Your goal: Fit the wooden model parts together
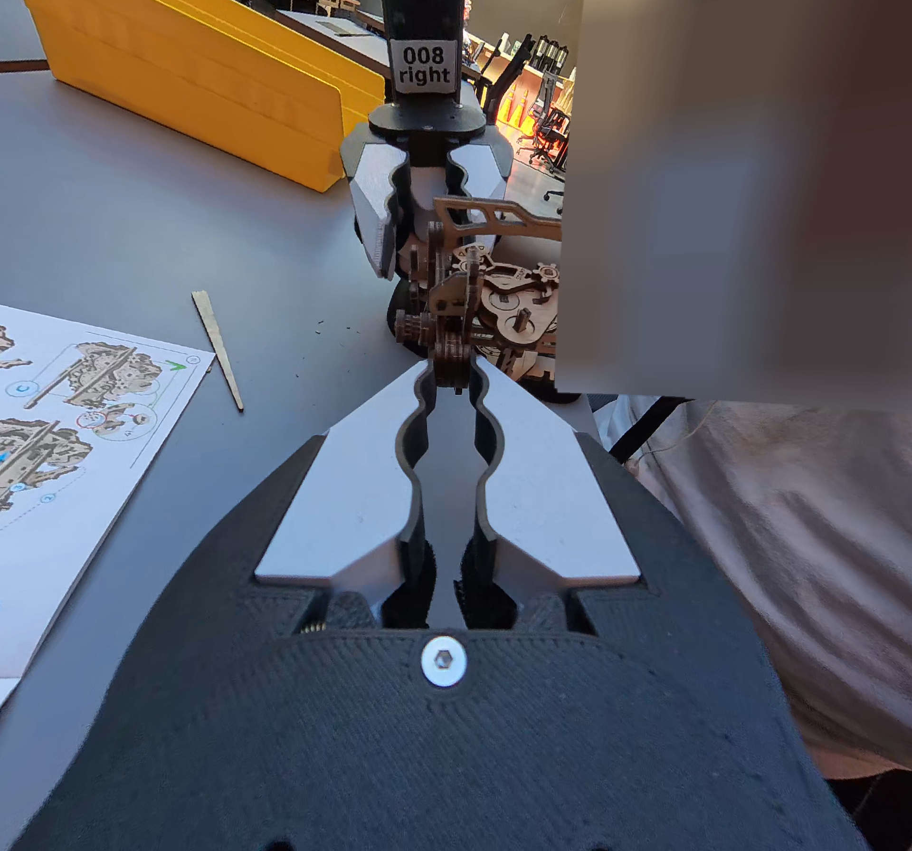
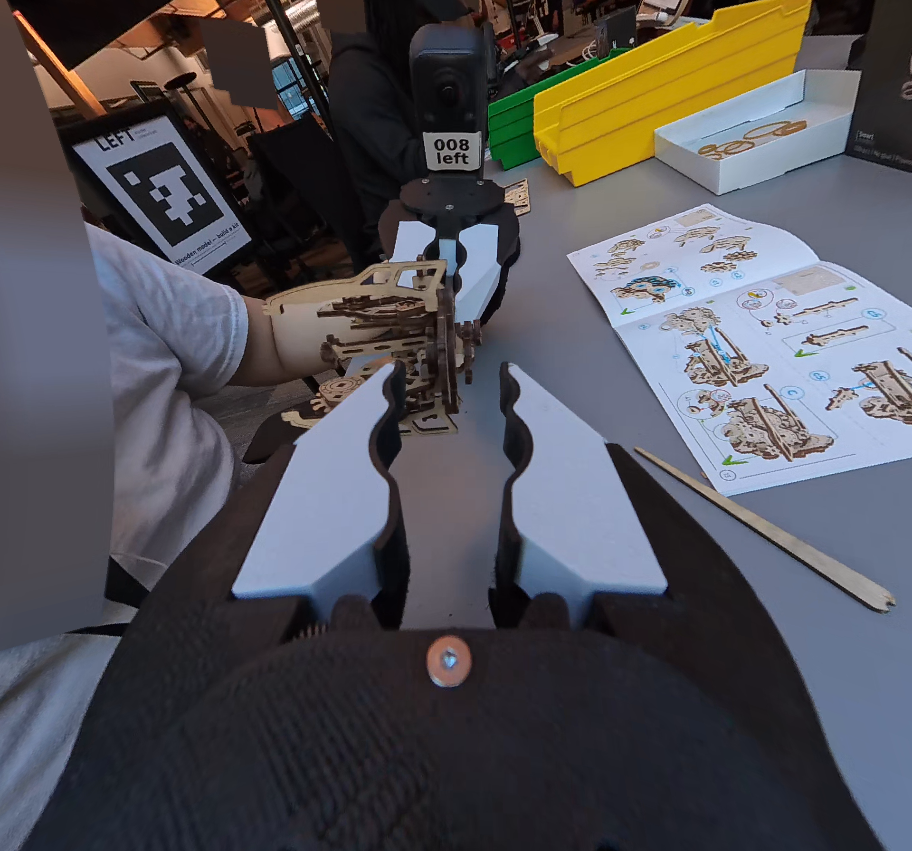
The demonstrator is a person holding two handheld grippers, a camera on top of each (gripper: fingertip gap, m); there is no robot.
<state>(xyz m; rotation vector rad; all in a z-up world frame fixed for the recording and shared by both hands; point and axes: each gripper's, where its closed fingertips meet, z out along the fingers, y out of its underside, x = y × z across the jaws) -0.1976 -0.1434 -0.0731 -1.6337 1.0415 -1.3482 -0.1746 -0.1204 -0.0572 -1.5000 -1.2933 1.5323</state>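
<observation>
Left wrist view — left hand-held gripper [image 1: 450, 373] pinches wooden model [image 1: 474, 304].

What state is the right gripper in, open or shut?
Open. The right gripper shows a wide gap between its fingers, with grey table visible through it; the brown wooden model sits beside its tip.

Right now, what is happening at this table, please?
A person is building a wooden model with two handheld grippers. The left gripper is shut on a dark gear piece at the model's near end. The right gripper is open at the model's other end, holding nothing. An instruction sheet and a thin wooden stick lie on the grey table.
</observation>
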